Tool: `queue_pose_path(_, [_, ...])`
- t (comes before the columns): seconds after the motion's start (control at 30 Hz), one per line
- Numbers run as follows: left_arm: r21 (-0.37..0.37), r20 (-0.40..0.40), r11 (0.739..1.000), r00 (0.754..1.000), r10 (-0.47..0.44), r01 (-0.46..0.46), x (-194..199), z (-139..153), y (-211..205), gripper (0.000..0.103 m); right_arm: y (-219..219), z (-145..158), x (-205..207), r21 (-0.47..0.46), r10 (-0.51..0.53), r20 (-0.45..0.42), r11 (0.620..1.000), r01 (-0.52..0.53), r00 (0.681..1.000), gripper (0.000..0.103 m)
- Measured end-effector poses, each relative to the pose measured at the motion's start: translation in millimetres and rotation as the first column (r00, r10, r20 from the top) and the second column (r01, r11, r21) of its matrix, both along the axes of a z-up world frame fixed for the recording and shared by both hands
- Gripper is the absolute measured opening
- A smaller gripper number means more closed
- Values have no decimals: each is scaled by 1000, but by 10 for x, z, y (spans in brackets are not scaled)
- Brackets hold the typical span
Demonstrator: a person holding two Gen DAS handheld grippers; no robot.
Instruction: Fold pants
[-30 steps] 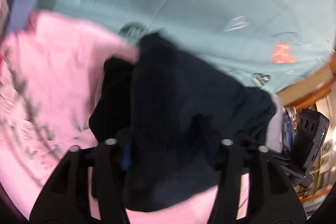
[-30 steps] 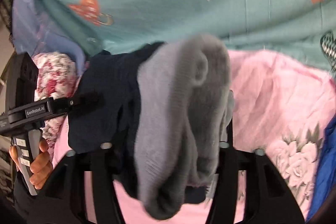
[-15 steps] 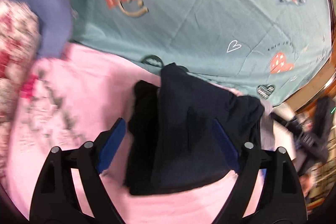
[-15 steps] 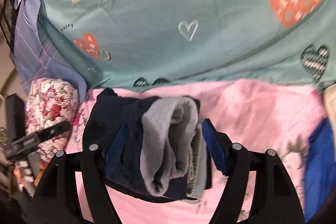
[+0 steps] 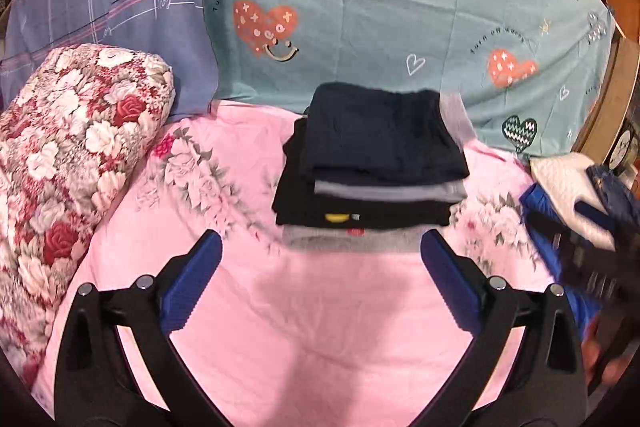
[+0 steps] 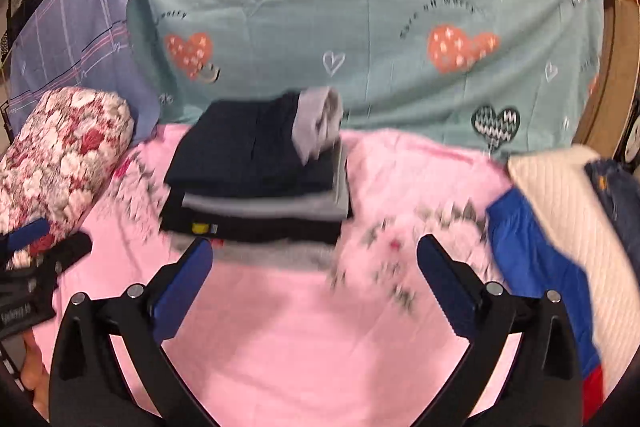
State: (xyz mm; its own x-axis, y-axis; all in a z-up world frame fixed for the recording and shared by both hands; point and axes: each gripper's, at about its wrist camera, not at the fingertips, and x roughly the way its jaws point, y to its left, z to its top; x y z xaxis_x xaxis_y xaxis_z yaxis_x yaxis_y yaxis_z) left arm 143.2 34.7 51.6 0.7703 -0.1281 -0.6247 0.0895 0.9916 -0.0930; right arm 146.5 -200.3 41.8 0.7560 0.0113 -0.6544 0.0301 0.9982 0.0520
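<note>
Soft navy pants [image 5: 384, 139] lie folded square atop the stack [image 5: 368, 215].

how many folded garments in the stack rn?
4 layers visible in the stack on the pink sheet: navy on top, grey under it, black with a yellow tag, grey at the bottom. Thin layers between them may be hidden.
</note>
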Motion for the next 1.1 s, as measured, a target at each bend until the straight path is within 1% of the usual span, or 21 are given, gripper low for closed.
queue_pose_path(0.07, [35,14,999,1000,23,-23,-49,-113,-53,101,16,-246,-200,13,-7,2,1000,7,1000,102])
queue_pose_path(0.13, [45,23,999,999,23,-24,-78,-245,-98,101,54,-412,-304,15,-18,6,1000,18,1000,102])
queue_pose_path(0.27, [78,26,996,999,35,-37,-30,-485,-148,101,123,-621,-344,7,-14,-10,1000,14,1000,102])
queue_pose_path(0.43, [74,-14,996,999,45,-44,70,-711,-99,101,98,-721,-384,4,-43,9,999,43,999,102])
queue_pose_path(0.5, [85,-30,996,999,43,-40,100,-784,-109,101,86,-761,-375,-5,-54,4,999,54,999,102])
queue_pose_path(0.6, [101,-40,994,998,43,-39,116,-846,-128,101,66,-822,-351,9,-57,-21,998,57,998,102])
queue_pose_path(0.73, [94,-40,995,999,37,-34,101,-850,-133,101,40,-852,-344,38,-50,-42,998,51,998,102])
queue_pose_path(0.8, [88,-41,996,999,36,-32,96,-848,-129,101,44,-839,-368,46,-49,-36,998,50,998,102])
queue_pose_path(1.1, [76,-51,996,998,40,-37,98,-858,-125,101,46,-802,-408,36,-52,-18,998,52,999,102])
